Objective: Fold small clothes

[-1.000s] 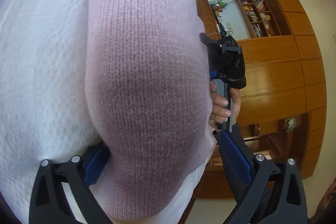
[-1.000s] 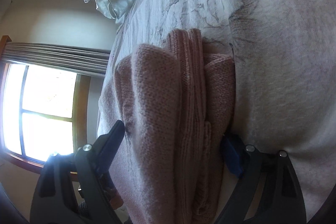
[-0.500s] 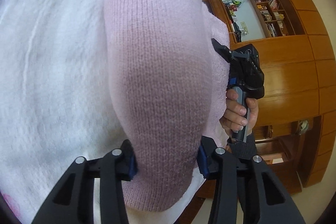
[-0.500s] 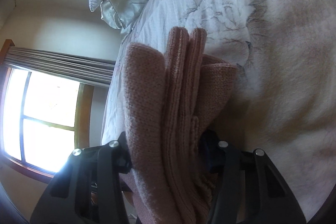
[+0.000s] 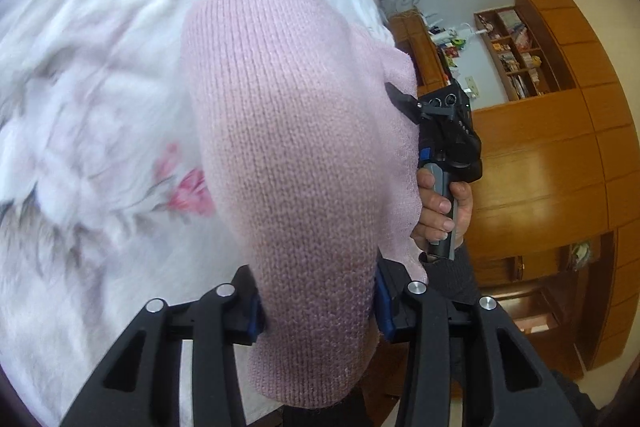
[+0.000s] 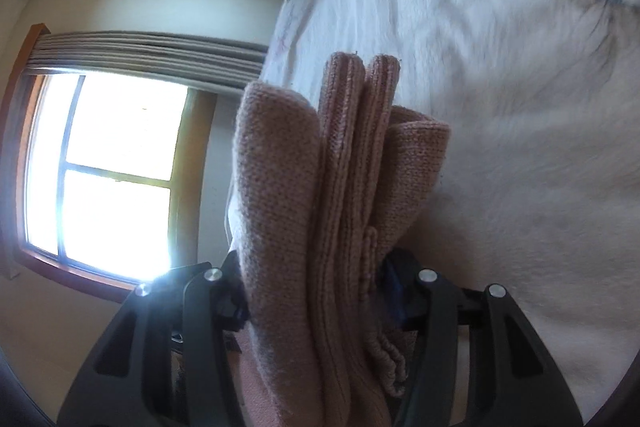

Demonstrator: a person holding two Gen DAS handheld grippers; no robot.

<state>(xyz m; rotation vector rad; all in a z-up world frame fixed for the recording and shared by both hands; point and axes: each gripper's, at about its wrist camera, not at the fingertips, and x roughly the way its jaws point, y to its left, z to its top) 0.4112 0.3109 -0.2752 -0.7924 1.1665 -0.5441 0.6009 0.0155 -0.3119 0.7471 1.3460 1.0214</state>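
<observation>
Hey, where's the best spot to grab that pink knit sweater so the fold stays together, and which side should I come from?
Grip the sweater across its stacked layers near the open edges, coming in edge-on from the side. The right view shows several layers lying side by side, so pinching across them holds all at once. Both hand-held grippers, left and right, already clamp it this way.

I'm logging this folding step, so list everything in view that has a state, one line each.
Left tool: shut on the pink knit garment.
Right tool: shut on the pink knit garment.
Pink knit garment: bunched in folded layers, gripped by both tools.
Floral bedsheet: spread out, wrinkled.
Window curtain: gathered to one edge, glass uncovered.
</observation>
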